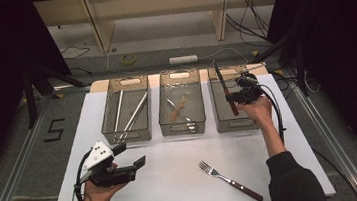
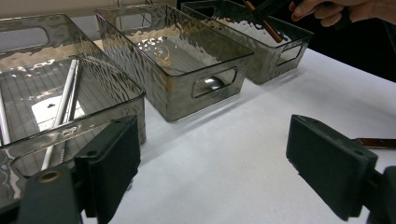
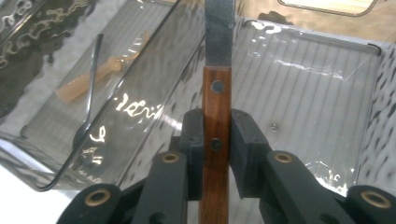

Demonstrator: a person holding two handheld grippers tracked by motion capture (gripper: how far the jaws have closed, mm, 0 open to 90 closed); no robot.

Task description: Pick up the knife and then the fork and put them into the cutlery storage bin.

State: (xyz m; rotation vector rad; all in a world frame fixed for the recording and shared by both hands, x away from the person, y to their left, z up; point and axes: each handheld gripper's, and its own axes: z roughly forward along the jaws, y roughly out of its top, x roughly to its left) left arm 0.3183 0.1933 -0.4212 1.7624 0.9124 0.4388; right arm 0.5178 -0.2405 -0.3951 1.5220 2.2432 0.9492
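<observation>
My right gripper is shut on the wooden handle of a knife, its steel blade pointing up and away over the right clear bin. In the right gripper view the two pads press on both sides of the handle above that bin's ribbed floor. My left gripper rests near the front left of the white board with its jaws wide apart and nothing between them; its pads frame bare board. A wooden-handled fork lies on the board at the front right.
Three clear bins stand in a row at the back of the white board. The left bin holds long metal utensils, the middle bin a metal and a wooden piece. Floor cables and a table frame lie beyond.
</observation>
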